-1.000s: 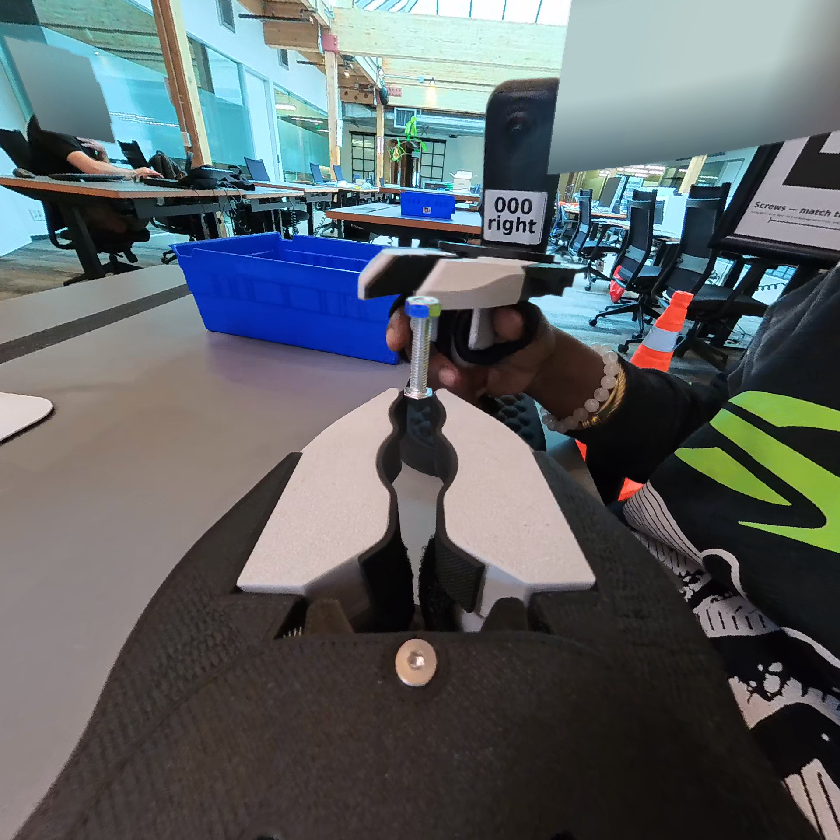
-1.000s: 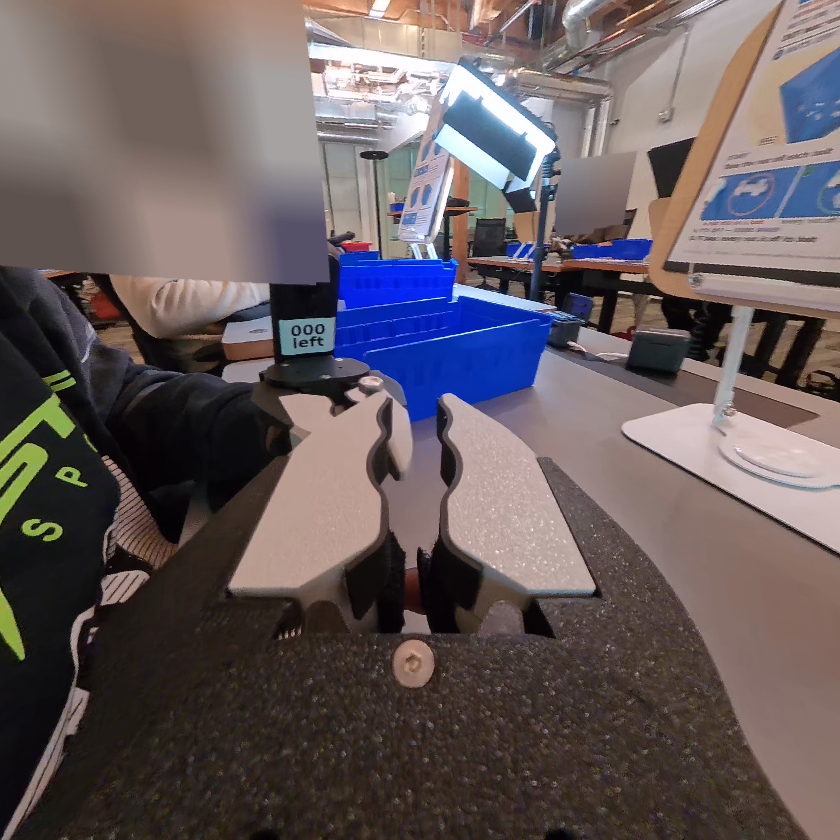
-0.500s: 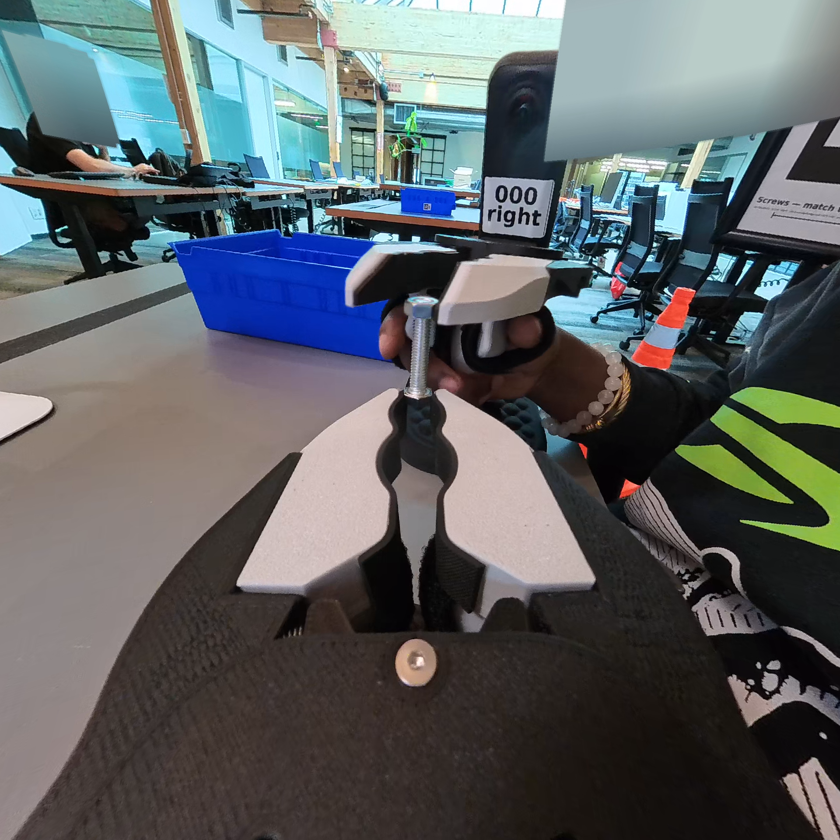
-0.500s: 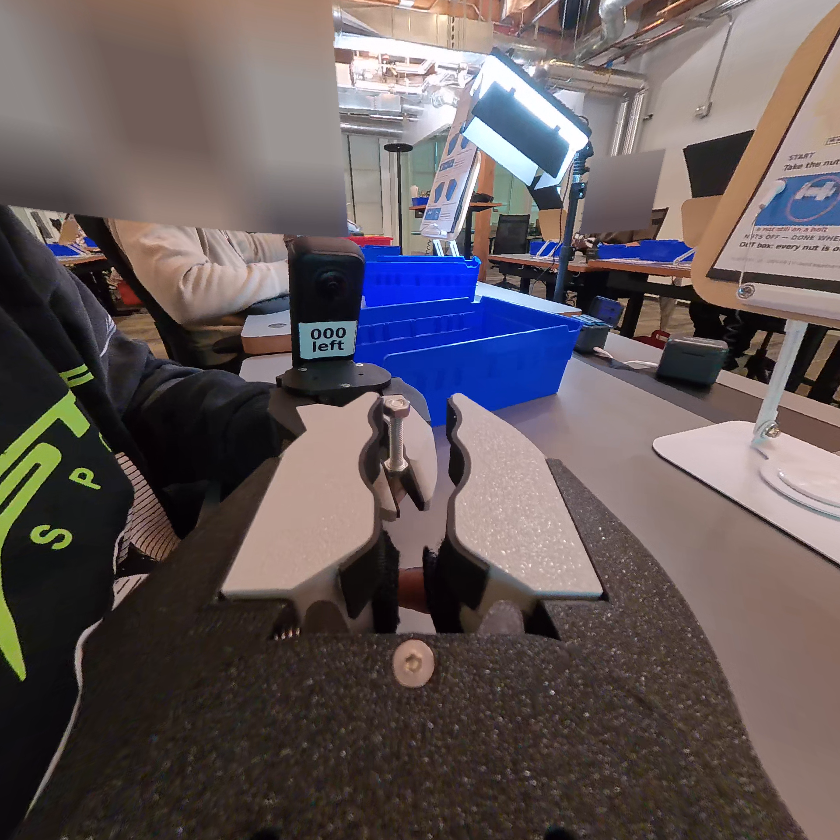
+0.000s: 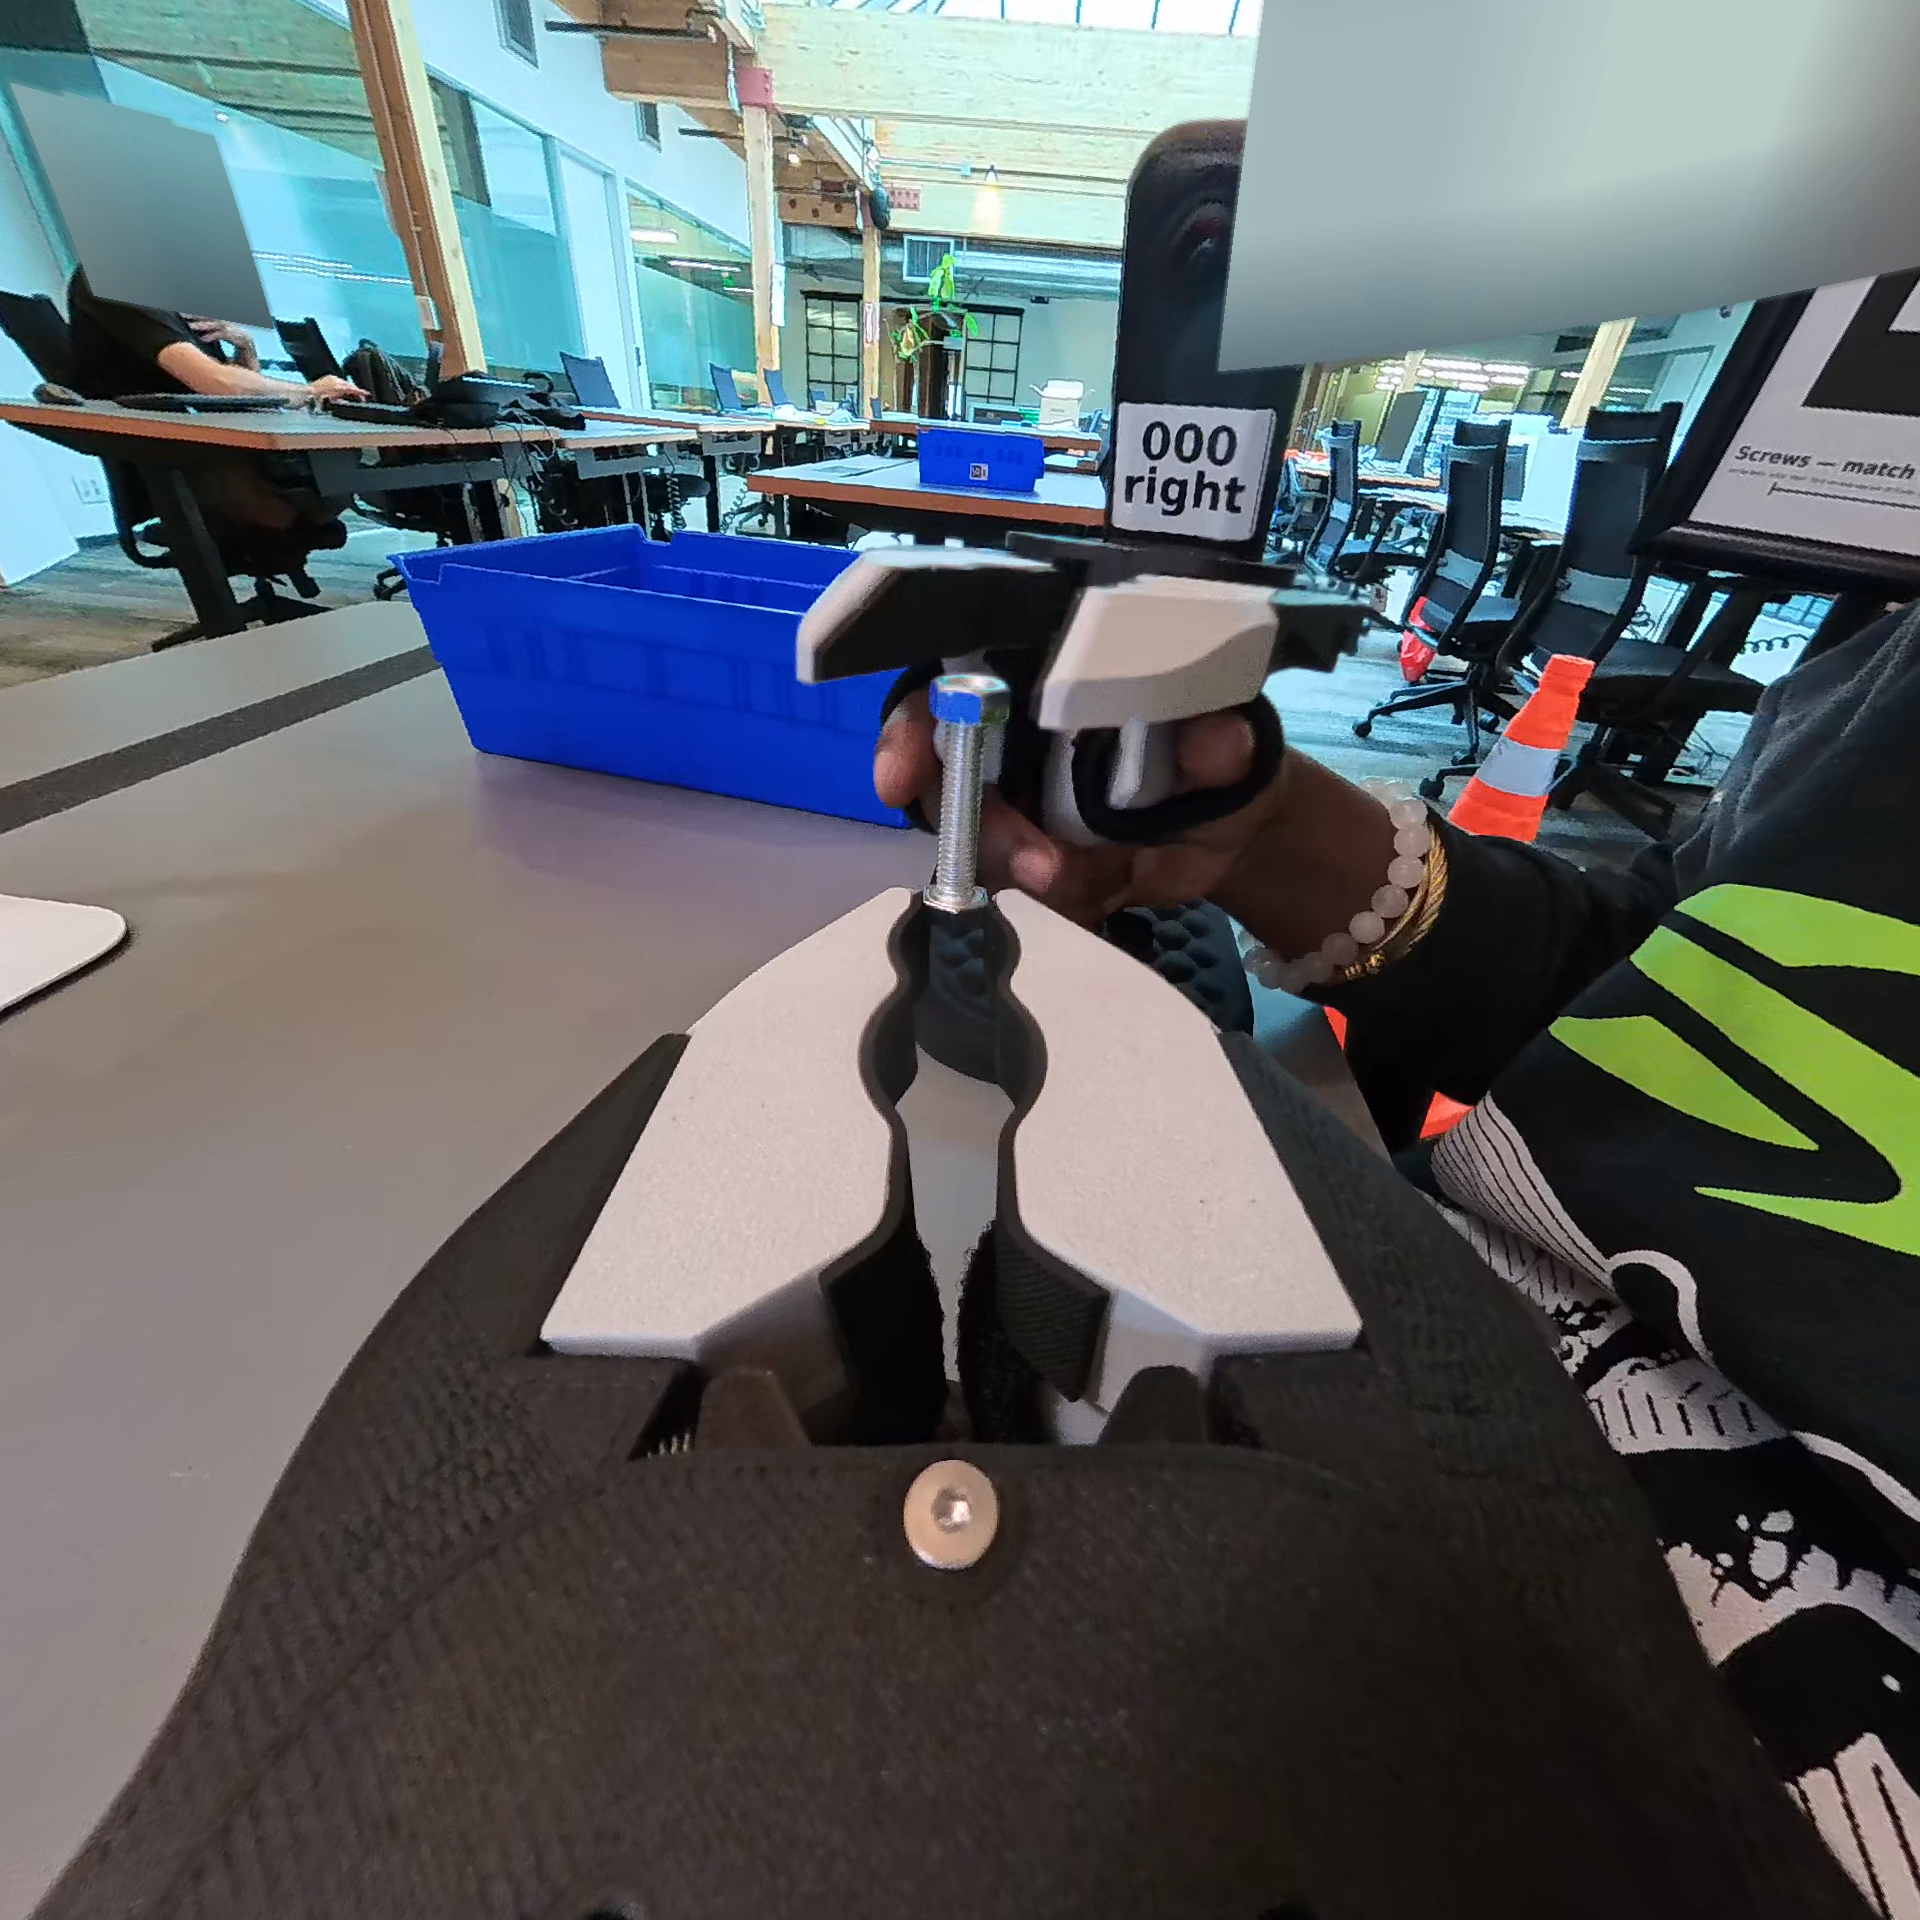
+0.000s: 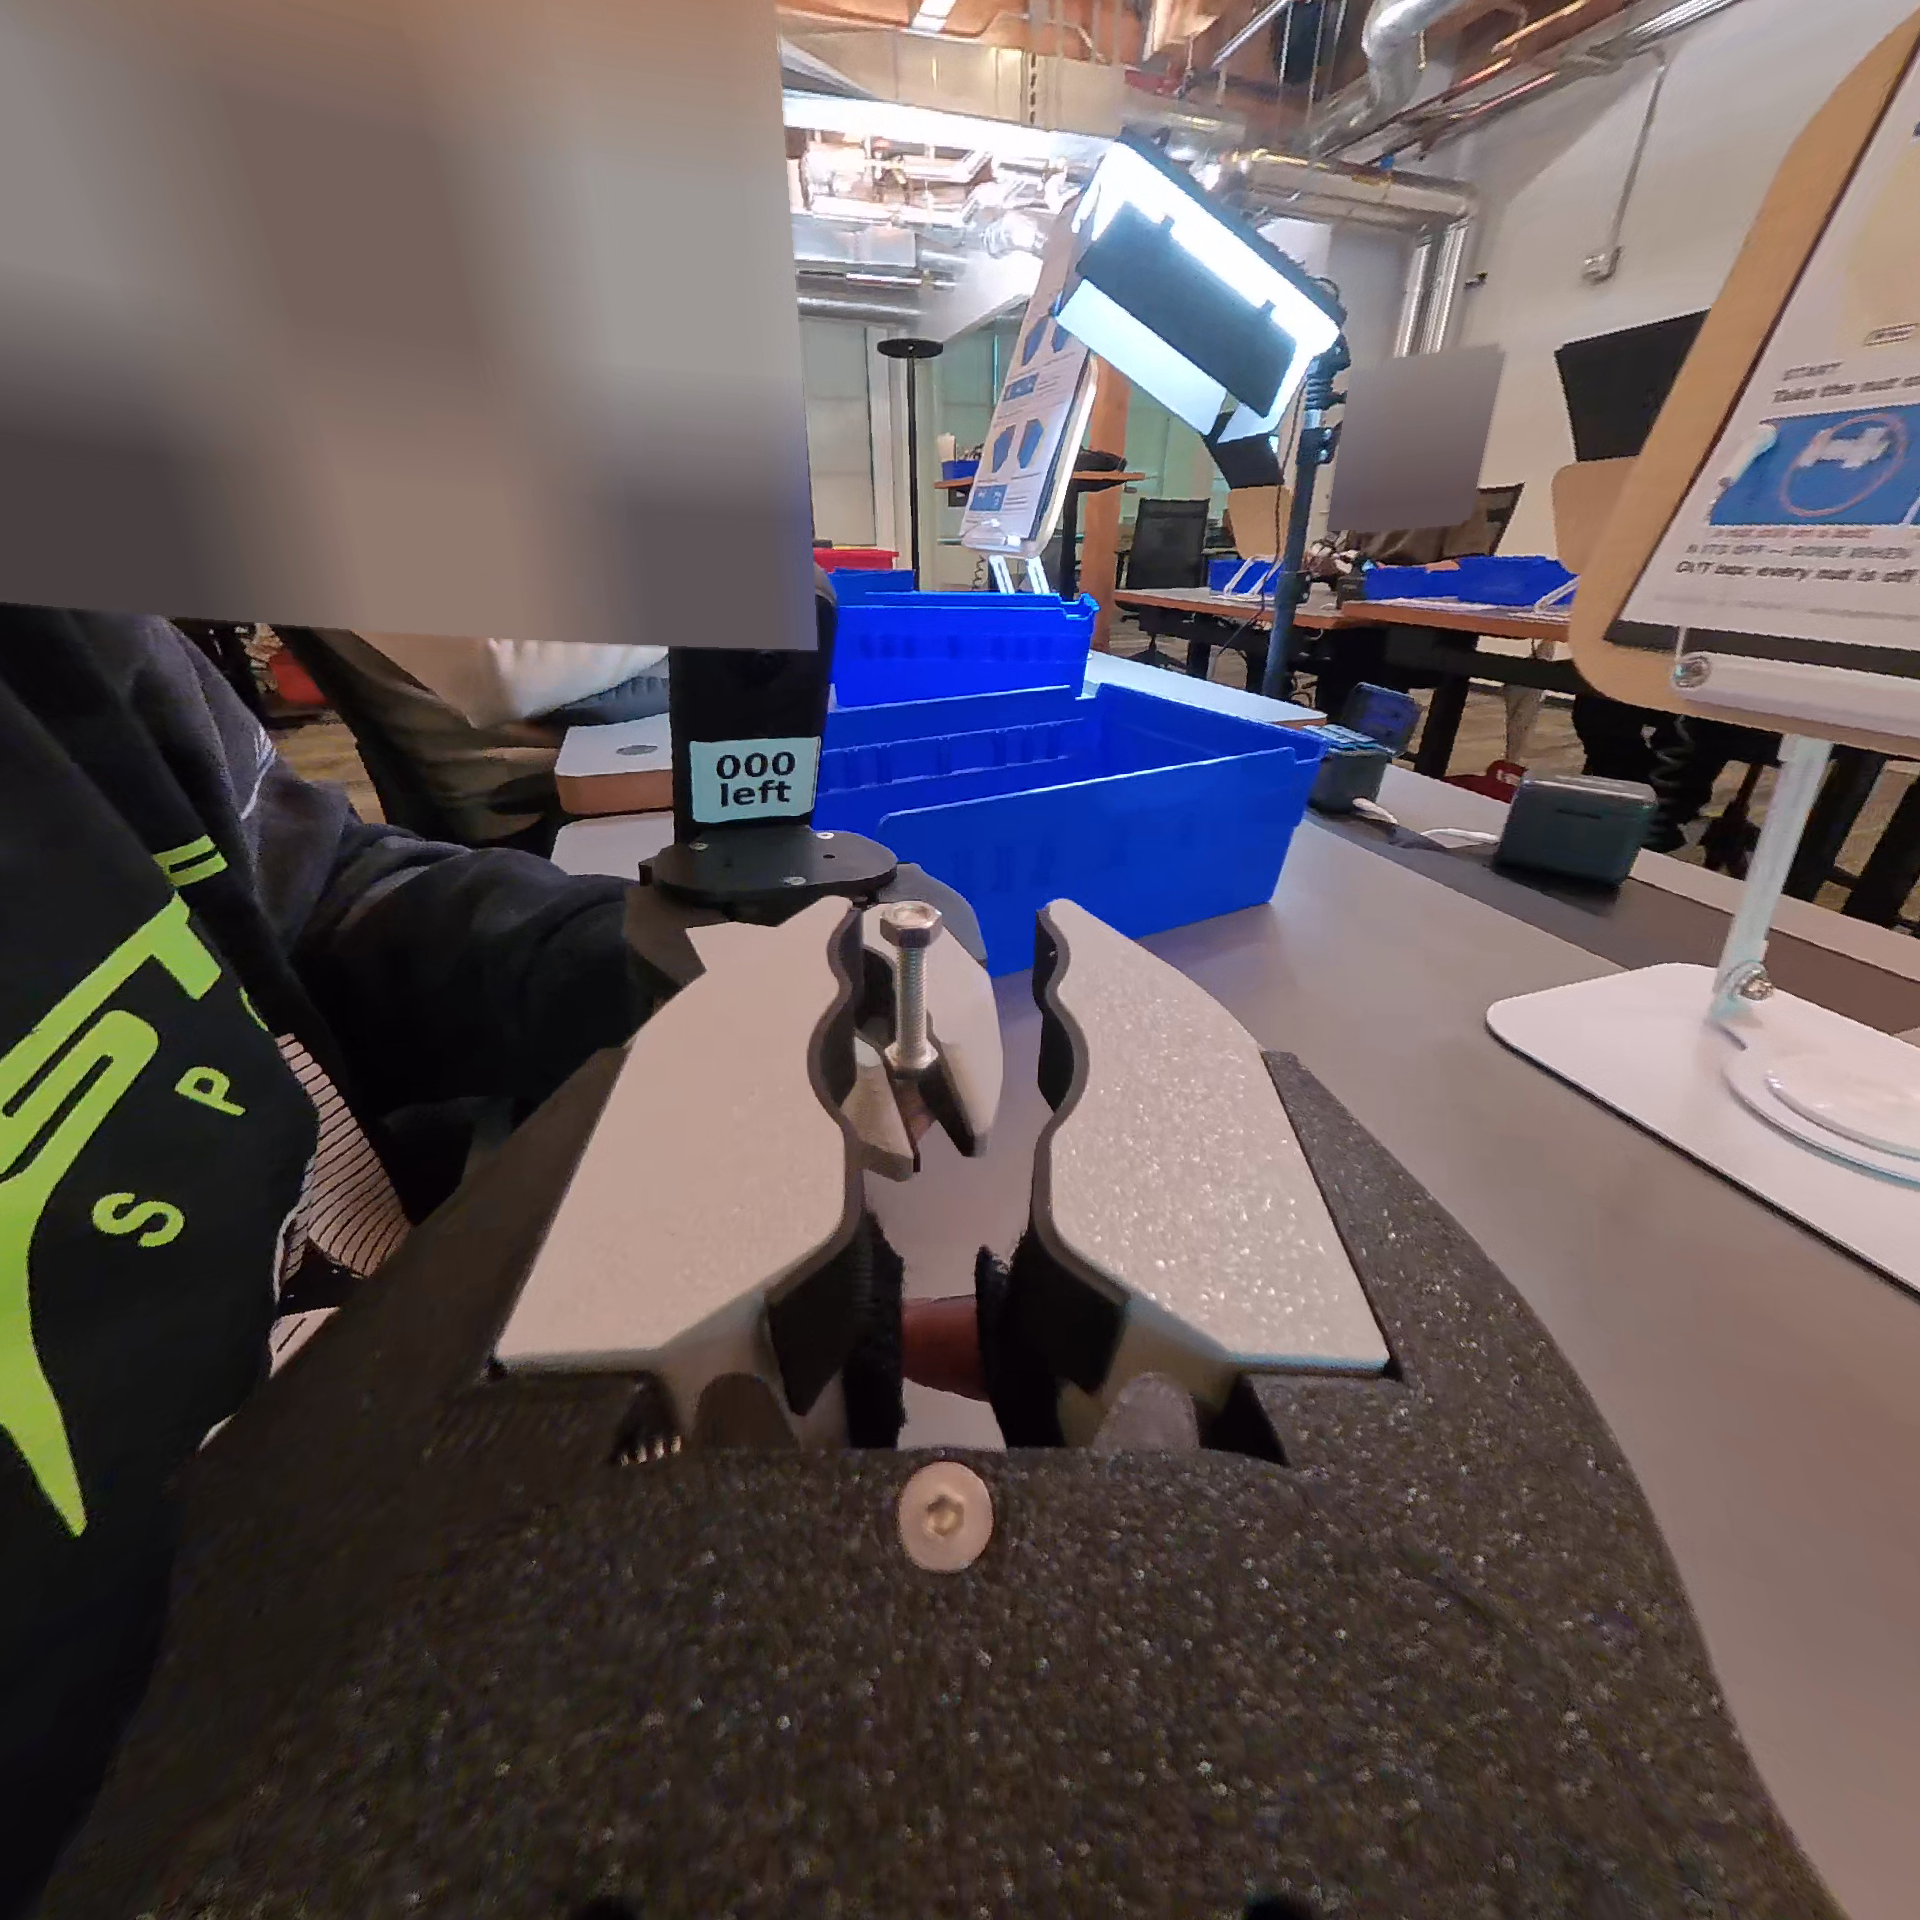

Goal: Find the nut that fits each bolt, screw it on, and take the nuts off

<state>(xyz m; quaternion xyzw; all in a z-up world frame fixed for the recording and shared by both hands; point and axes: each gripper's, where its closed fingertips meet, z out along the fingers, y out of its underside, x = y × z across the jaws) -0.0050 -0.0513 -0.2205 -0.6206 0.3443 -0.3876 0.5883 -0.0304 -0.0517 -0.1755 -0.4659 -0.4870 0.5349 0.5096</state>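
A: While the left gripper pinches the bolt at its threaded tip, jaws pressed in on it, the bolt stands upright with its blue-marked head on top, well above the counter.

B: Right side?

A: Right gripper is spread, nothing between its fingers. It sits just beside the bolt; in the right wrist view the shaft shows in the gap.

B: Nut on it?

A: Can't tell. There's a small collar right at my fingertips, could be a nut, could be thread end.

B: Risks?

A: Grip is on the very end of the thread, so I judge any sideways push from the right gripper could lever the bolt over or pop it out onto the counter. Closing the right fingers off-centre would do that. Blue bin is behind and apart from it, so a drop likely misses it.
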